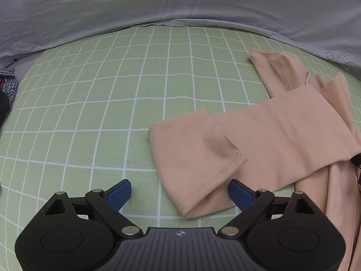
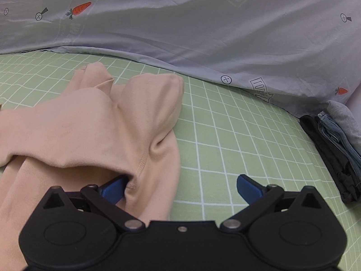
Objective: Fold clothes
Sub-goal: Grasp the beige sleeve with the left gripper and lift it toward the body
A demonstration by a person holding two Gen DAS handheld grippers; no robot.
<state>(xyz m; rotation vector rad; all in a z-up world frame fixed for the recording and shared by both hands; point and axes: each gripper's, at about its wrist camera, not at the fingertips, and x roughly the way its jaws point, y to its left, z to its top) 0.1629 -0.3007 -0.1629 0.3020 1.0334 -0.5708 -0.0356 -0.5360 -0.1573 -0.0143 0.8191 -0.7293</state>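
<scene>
A peach long-sleeved garment [image 1: 266, 131] lies partly folded on the green checked sheet [image 1: 112, 113]. One sleeve is laid across its body, with the cuff end reaching between the fingers of my left gripper [image 1: 180, 193]. That gripper is open, its blue pads on either side of the cuff. In the right wrist view the same garment [image 2: 94, 124] fills the left half. My right gripper [image 2: 181, 187] is open too; its left fingertip [image 2: 114, 188] is tucked under a fold of the fabric, and its right fingertip [image 2: 248, 188] is over bare sheet.
A pale grey quilt [image 2: 203, 33] with carrot prints bounds the far side of the bed. A stack of folded dark and denim clothes [image 2: 334, 153] sits at the right edge. A checked blue garment [image 1: 8, 83] lies at the far left.
</scene>
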